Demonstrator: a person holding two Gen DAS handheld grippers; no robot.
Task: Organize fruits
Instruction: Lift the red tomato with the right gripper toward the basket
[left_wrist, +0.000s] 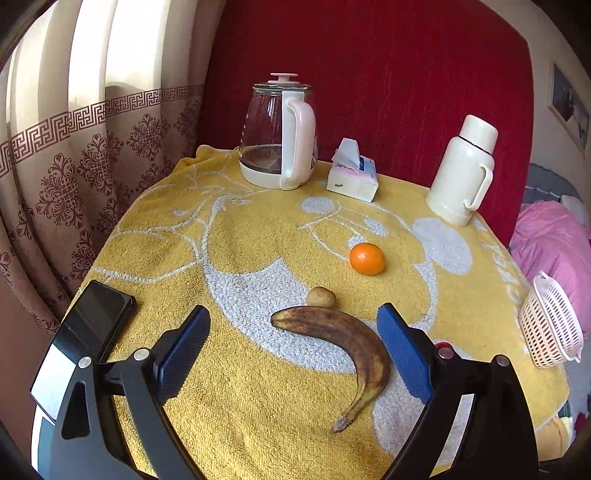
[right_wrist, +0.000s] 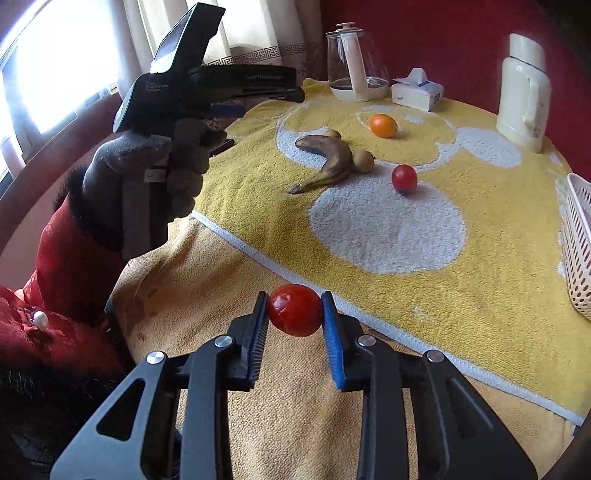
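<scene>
left gripper (left_wrist: 291, 354) spread over banana (left_wrist: 343, 339) | right gripper (right_wrist: 295, 325) pinching red fruit (right_wrist: 294, 309) | basket (right_wrist: 578, 243) right edge

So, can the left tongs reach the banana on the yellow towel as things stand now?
Probably yes. The left tongs are open, hold nothing, and hang above the banana with their fingers on either side of it. Nothing lies over the banana; only a small brown fruit sits right behind it.

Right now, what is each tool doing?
Left tool: open, holding nothing.
Right tool: closed on a round red fruit.
</scene>
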